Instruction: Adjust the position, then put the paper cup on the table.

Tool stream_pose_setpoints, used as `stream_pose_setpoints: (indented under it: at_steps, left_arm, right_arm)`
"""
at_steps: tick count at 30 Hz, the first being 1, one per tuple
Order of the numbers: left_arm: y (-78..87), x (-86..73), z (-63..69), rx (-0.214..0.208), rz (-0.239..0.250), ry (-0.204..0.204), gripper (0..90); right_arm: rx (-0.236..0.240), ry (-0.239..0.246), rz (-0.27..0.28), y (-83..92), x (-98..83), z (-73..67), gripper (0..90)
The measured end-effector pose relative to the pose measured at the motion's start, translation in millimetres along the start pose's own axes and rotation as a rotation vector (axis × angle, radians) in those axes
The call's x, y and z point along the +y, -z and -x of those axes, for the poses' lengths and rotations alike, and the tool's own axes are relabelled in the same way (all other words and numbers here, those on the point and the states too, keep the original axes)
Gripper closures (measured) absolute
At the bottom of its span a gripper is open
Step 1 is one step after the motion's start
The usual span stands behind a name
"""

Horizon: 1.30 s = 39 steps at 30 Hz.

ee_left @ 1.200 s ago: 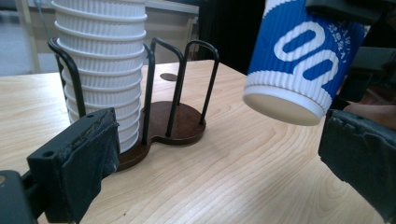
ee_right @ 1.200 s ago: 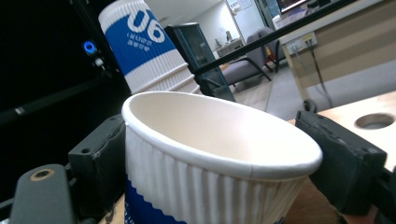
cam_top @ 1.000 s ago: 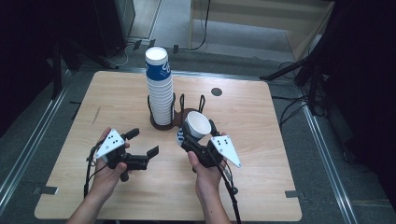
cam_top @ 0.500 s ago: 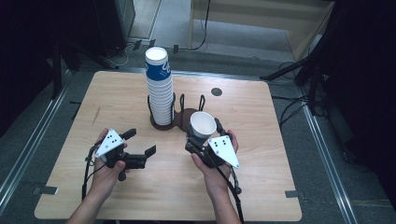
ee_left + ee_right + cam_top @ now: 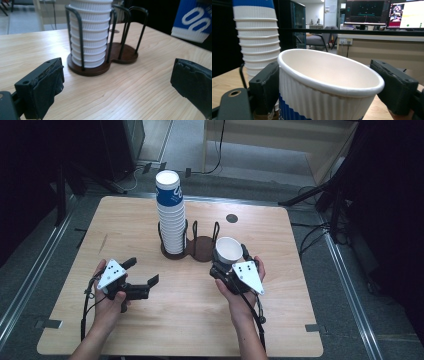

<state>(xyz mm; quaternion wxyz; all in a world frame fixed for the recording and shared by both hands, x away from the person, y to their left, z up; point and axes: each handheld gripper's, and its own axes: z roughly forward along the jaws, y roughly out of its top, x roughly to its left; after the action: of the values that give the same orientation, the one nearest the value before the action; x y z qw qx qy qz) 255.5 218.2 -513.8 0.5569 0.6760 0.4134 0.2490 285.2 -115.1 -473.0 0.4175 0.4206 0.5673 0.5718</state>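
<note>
A tall stack of white ribbed paper cups [image 5: 171, 215], the top one banded blue, stands in the left slot of a brown-based wire cup holder [image 5: 200, 251] at mid-table. The holder's right slot is empty. My right gripper [image 5: 229, 259] is shut on a single white and blue cup [image 5: 228, 248], held upright just right of the holder. In the right gripper view both pads press the cup [image 5: 324, 82] below its rim. My left gripper [image 5: 143, 271] hovers low over the wood, open, with nothing between its pads [image 5: 47, 85]. It faces the cup stack [image 5: 91, 32] and the holder [image 5: 117, 52].
The round-cornered wooden table [image 5: 150, 320] has a small dark disc [image 5: 231, 218] set in it behind the holder. Dark stands and cables lie on the floor around the table. A pale counter [image 5: 384, 50] with monitors stands beyond.
My right gripper has carried the cup a little to the right, away from the holder's right slot. My left gripper has drifted slightly left and lower, still open.
</note>
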Motion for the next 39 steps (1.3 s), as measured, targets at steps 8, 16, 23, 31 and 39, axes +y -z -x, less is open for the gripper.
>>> stream_pose_setpoints:
  at_steps: [8, 16, 23, 31, 39]
  left_arm:
    - [7.2, -8.4, -19.2, 0.059, -0.025, 0.02, 0.0]
    - [11.3, -19.5, -33.4, 0.105, -0.082, 0.013, 0.0]
    - [12.9, -31.2, -40.8, 0.126, -0.107, 0.027, 0.0]
    - [13.7, -35.3, -42.9, 0.128, -0.098, 0.036, 0.0]
    - [17.5, -36.9, -42.0, 0.142, -0.058, 0.037, 0.0]
  right_arm:
    - [-0.033, 0.042, 0.02, -7.0, -2.5, 18.5, 15.2]
    - [-0.096, 0.075, 0.007, -19.5, -10.7, 36.9, 15.1]
    - [-0.119, 0.027, 0.003, -31.4, -13.7, 55.3, 15.1]
    - [-0.131, 0.009, -0.01, -43.1, -15.0, 69.5, 15.1]
    - [-0.143, -0.025, -0.021, -56.2, -16.2, 81.5, 15.1]
